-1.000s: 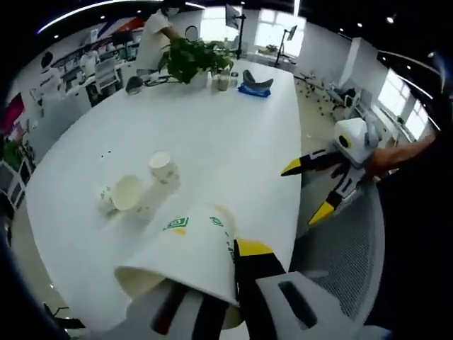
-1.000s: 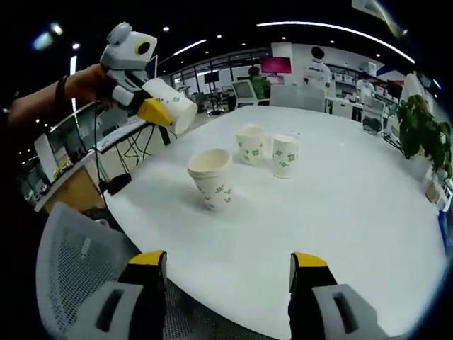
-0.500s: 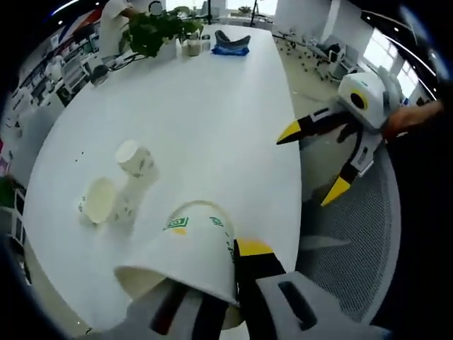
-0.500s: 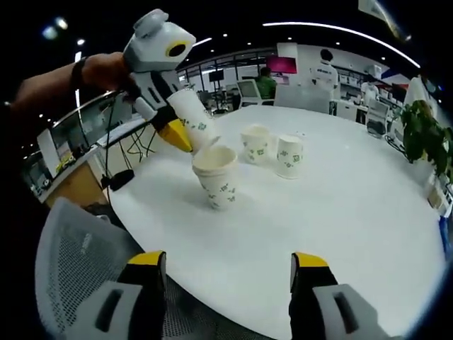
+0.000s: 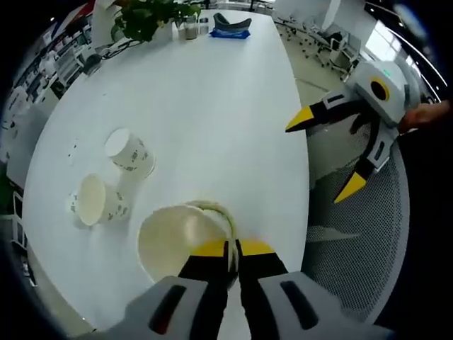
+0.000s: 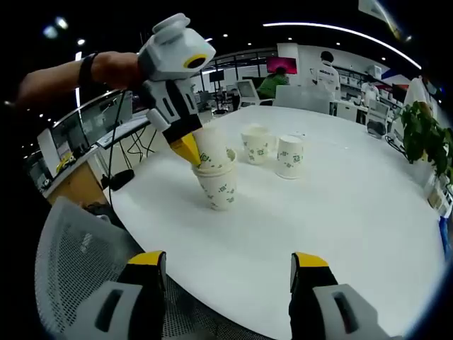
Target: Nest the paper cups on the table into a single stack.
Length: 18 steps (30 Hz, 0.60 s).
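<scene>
held cup (image 6: 211, 150) now upright — entering standing cup (image 6: 221, 187)

Four white paper cups with green print sit on the white tabletop (image 6: 368, 212). One cup (image 6: 211, 150), upright and mouth up, is partly nested in a standing cup (image 6: 221, 188) near the tabletop's edge, its wall pinched by the left gripper (image 6: 188, 149). Beyond them, two more cups stand close together: one upright (image 6: 256, 145), one upside down (image 6: 289, 156).
</scene>
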Each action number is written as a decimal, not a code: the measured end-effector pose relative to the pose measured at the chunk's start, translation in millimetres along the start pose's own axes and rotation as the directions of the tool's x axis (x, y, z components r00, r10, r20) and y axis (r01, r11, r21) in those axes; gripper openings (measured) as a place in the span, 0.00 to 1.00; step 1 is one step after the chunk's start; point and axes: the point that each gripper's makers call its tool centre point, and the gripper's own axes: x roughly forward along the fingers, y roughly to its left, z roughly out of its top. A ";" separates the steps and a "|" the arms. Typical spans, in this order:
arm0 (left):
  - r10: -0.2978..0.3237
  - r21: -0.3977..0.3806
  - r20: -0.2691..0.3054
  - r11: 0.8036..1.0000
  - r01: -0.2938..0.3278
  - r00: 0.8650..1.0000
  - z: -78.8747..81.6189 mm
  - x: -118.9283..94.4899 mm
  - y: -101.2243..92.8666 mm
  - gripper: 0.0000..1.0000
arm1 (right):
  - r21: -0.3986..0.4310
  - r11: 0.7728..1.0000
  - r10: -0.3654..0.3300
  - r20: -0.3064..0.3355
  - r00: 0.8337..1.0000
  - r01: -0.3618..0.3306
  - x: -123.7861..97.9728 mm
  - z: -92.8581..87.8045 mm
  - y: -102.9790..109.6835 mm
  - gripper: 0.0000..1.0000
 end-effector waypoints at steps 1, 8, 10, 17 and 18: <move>-0.001 0.001 0.001 1.000 0.001 1.000 0.9 -0.1 -0.5 0.02 | 0.002 1.000 0.001 0.000 1.000 -0.001 -0.1 -0.1 0.4 0.72; -0.005 0.011 0.008 1.000 0.005 1.000 4.0 0.4 2.0 0.04 | 0.002 1.000 0.004 -0.004 1.000 -0.004 -0.3 -0.2 2.3 0.72; -0.003 0.011 0.010 1.000 0.003 1.000 4.4 0.3 1.4 0.04 | 0.002 1.000 0.003 -0.005 1.000 -0.003 -0.3 -0.5 2.2 0.72; 0.003 0.018 0.024 1.000 -0.004 1.000 4.8 -2.0 0.5 0.08 | 0.000 1.000 0.005 -0.008 1.000 -0.005 -0.5 -0.8 3.5 0.72; 0.003 0.019 0.025 1.000 -0.003 1.000 4.9 -2.1 1.2 0.09 | 0.000 1.000 0.002 -0.006 1.000 -0.002 -0.3 -0.5 2.8 0.72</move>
